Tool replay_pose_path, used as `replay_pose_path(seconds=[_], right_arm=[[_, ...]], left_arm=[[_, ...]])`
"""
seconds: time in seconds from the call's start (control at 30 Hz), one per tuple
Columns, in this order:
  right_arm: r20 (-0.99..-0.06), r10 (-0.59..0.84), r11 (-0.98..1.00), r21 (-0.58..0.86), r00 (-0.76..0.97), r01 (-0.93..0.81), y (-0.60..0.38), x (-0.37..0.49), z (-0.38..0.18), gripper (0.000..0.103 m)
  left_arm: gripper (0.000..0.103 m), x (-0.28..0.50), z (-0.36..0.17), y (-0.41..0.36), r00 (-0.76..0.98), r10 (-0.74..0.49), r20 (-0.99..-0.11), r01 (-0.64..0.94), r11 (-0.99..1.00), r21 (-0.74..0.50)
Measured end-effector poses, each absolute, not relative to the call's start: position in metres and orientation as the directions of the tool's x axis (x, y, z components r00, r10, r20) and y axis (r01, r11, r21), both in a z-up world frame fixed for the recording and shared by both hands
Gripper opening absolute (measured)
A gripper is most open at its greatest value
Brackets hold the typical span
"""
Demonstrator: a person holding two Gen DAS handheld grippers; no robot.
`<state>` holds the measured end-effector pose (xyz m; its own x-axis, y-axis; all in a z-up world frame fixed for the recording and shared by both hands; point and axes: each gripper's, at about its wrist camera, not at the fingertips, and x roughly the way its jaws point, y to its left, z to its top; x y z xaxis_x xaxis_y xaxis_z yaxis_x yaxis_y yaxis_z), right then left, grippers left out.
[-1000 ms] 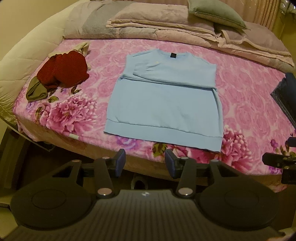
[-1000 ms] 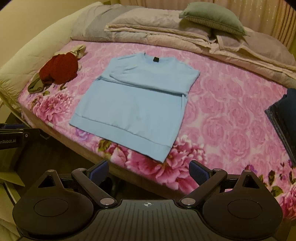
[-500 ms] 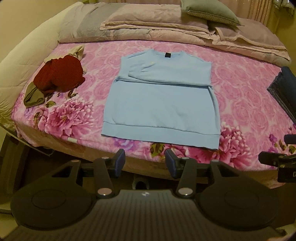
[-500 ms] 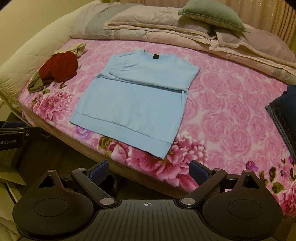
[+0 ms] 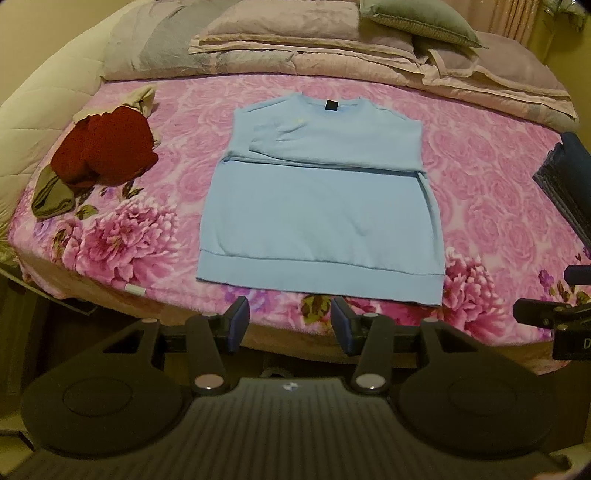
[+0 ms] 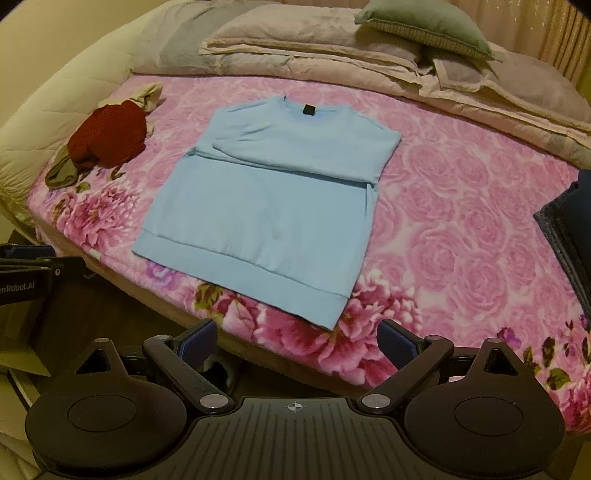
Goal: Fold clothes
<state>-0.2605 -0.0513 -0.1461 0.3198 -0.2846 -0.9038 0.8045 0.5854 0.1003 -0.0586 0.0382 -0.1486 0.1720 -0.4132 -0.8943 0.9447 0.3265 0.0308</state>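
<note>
A light blue sweatshirt (image 5: 317, 206) lies flat on the pink floral bedspread (image 5: 491, 221), sleeves folded across its chest, hem toward me. It also shows in the right wrist view (image 6: 266, 210). My left gripper (image 5: 290, 325) is open and empty, just short of the bed's near edge, below the hem. My right gripper (image 6: 295, 339) is open wide and empty, near the bed edge below the hem's right corner. Its side shows at the right of the left wrist view (image 5: 554, 321).
A dark red garment (image 5: 107, 147) with olive and beige clothes lies at the bed's left. A dark navy folded pile (image 5: 569, 181) sits at the right edge. Folded quilts and a green pillow (image 5: 417, 18) line the back.
Both grippers have moved forward a little toward the bed edge. The sweatshirt has not moved and the jaws stay open.
</note>
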Motion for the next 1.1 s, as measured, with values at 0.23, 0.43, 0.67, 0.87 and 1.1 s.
replay_pose_path(seconds=[0.23, 0.43, 0.67, 0.87, 1.1], right_arm=[[-0.902, -0.288, 0.475, 0.158, 0.323, 0.866, -0.088, -0.238, -0.163, 0.096], [-0.912, -0.262, 0.240, 0.255, 0.315, 0.937, -0.135, -0.243, -0.190, 0.096], [-0.924, -0.284, 0.037, 0.255, 0.255, 0.966, -0.157, -0.236, -0.206, 0.096], [-0.938, -0.266, -0.020, 0.237, 0.224, 0.971, -0.150, -0.225, -0.219, 0.096], [-0.934, -0.283, 0.008, 0.226, 0.219, 0.974, -0.148, -0.226, -0.240, 0.096]], left_arm=[[0.045, -0.002, -0.175, 0.003, 0.085, -0.434, -0.897, 0.958, 0.283, -0.046], [0.044, 0.068, -0.214, -0.034, -0.006, -0.396, -0.918, 0.966, 0.235, -0.108], [0.044, 0.135, -0.241, -0.068, -0.063, -0.365, -0.929, 0.980, 0.156, -0.127], [0.044, 0.162, -0.254, -0.082, -0.082, -0.353, -0.932, 0.980, 0.141, -0.140], [0.044, 0.166, -0.279, -0.073, -0.108, -0.356, -0.928, 0.971, 0.165, -0.176]])
